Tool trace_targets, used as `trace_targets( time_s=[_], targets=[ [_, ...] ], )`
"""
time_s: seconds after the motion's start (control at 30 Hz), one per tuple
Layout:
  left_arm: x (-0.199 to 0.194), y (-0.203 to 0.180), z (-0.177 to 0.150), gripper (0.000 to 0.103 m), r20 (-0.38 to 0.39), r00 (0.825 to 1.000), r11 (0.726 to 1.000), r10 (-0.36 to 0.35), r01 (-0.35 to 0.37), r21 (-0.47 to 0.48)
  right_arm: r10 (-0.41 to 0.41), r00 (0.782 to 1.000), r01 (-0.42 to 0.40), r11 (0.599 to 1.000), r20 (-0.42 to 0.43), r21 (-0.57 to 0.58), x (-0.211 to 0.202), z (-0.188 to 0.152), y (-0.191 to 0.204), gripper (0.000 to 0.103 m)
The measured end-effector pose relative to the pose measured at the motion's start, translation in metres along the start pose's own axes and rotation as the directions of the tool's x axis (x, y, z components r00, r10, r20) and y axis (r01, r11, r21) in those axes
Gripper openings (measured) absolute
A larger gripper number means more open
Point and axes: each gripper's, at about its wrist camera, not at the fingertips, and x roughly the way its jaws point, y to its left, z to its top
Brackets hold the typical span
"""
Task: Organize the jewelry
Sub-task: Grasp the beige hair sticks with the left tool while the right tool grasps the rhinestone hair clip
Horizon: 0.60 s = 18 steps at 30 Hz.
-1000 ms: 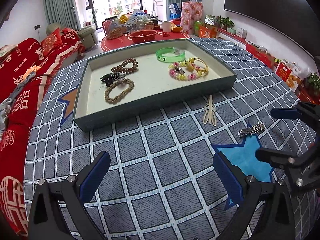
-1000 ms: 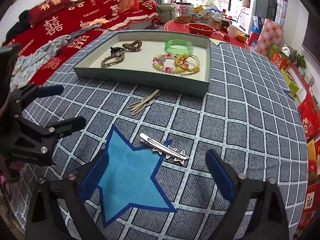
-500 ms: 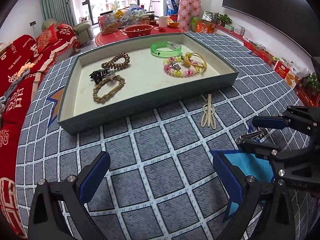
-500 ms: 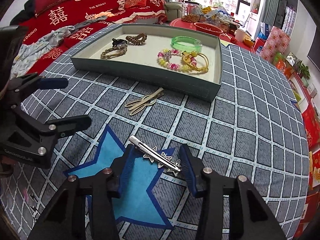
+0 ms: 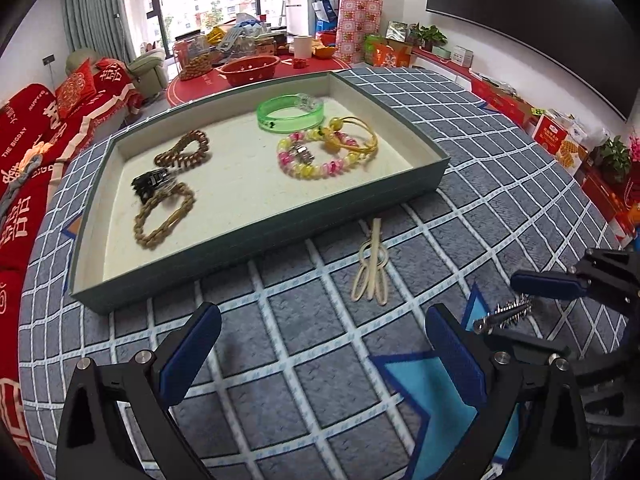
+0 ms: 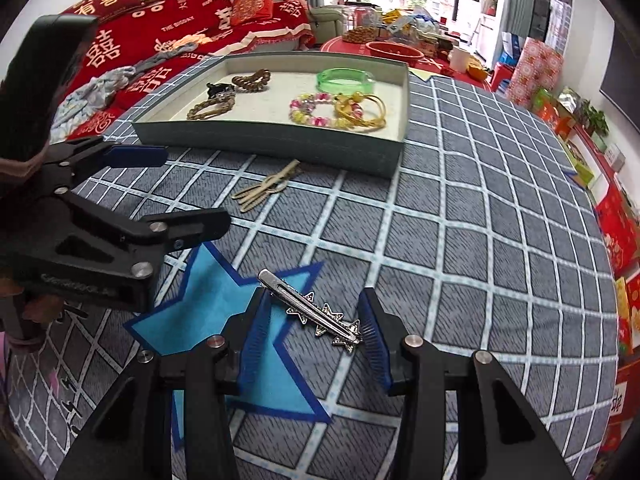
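- Since a second ago the right gripper (image 6: pixel 312 332) has narrowed from wide apart to pinching the one silver star hair clip (image 6: pixel 310 308); it seems raised off the checked cloth (image 6: pixel 480 240), though the angle is poor.
- The left gripper (image 5: pixel 324 348) hovers spread, holding nothing.
- One beige clip (image 5: pixel 372 268) lies just before the tray (image 5: pixel 256 236).
- In the tray: six pieces, among them one green bangle (image 5: pixel 290 114) and one beaded bracelet (image 5: pixel 316 160).

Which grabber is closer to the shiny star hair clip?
The right gripper. Its fingers sit on either side of the star hair clip, touching its ends. The left gripper hangs open over the tablecloth, off to the clip's left.
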Motion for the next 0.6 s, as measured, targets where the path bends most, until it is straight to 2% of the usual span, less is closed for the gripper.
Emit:
trace_targets(
  time_s=[0.07, 0.13, 0.2, 0.23, 0.33, 0.4, 0.5, 0.53, 0.57, 0.6],
  targets=[
    [0.004, -0.006, 0.004, 0.101, 0.000, 1.000, 1.000, -0.003, 0.003, 0.009, -0.002, 1.000, 0.002, 1.000, 0.002, 0.002, -0.001, -0.001, -0.002, 0.049],
    [0.012, -0.010, 0.008, 0.094, -0.022, 1.000, 1.000, -0.006, 0.006, 0.016, -0.002, 1.000, 0.002, 1.000, 0.005, 0.003, -0.002, -0.003, -0.002, 0.049],
    [0.017, -0.011, 0.010, 0.091, -0.027, 1.000, 1.000, -0.007, 0.007, 0.012, -0.001, 1.000, 0.001, 1.000, 0.007, 0.001, -0.002, -0.004, -0.002, 0.049],
    [0.020, -0.013, 0.012, 0.086, -0.031, 1.000, 1.000, -0.005, 0.006, 0.016, 0.000, 1.000, 0.000, 1.000, 0.010, 0.002, -0.003, -0.004, -0.002, 0.049],
    [0.022, -0.016, 0.016, 0.086, -0.027, 1.000, 1.000, -0.012, 0.012, 0.017, 0.002, 1.000, -0.002, 1.000, 0.016, 0.005, -0.003, -0.006, -0.003, 0.049],
    [0.023, -0.019, 0.018, 0.081, -0.024, 1.000, 1.000, -0.018, 0.018, 0.025, 0.002, 1.000, -0.002, 1.000, 0.018, 0.006, -0.004, -0.006, -0.003, 0.049],
    [0.023, -0.024, 0.021, 0.064, -0.020, 0.999, 0.999, -0.033, 0.033, 0.039, 0.003, 1.000, -0.003, 1.000, 0.019, 0.007, -0.004, -0.007, -0.003, 0.049],
    [0.022, -0.027, 0.022, 0.045, -0.016, 0.999, 0.998, -0.043, 0.044, 0.051, 0.004, 1.000, -0.004, 1.000, 0.020, 0.008, -0.005, -0.008, -0.003, 0.049],
    [0.021, -0.029, 0.022, 0.030, -0.016, 0.999, 0.997, -0.045, 0.046, 0.060, 0.004, 1.000, -0.004, 1.000, 0.021, 0.008, -0.005, -0.008, -0.003, 0.049],
    [0.021, -0.031, 0.022, 0.031, -0.018, 0.999, 0.997, -0.045, 0.047, 0.069, 0.004, 1.000, -0.004, 1.000, 0.021, 0.008, -0.005, -0.008, -0.003, 0.049]
  ],
)
